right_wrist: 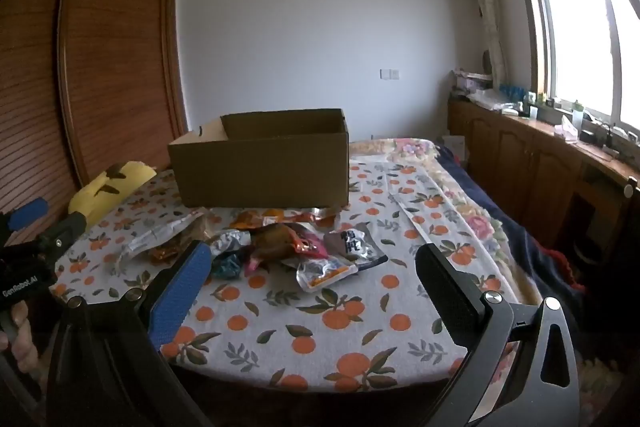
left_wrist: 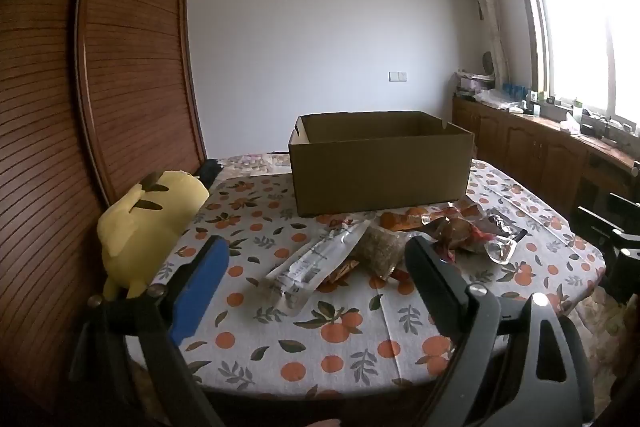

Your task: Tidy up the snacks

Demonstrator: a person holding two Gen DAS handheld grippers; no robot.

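On the near side of the orange-print counter [left_wrist: 320, 339], I am holding the left gripper [left_wrist: 316, 263] and right gripper [right_wrist: 312, 267] spread wide and empty, lining up on the snack packets [right_wrist: 280, 247] heaped before the open cardboard box [left_wrist: 380, 163].

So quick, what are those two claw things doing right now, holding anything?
Left gripper: open, holding nothing, above the table.
Right gripper: open, holding nothing, facing the snack packets.

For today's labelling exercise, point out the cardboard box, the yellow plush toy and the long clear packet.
cardboard box [left_wrist: 380, 175]: left wrist view, front wall.
yellow plush toy [left_wrist: 148, 223]: left wrist view, body.
long clear packet [left_wrist: 316, 261]: left wrist view, middle.
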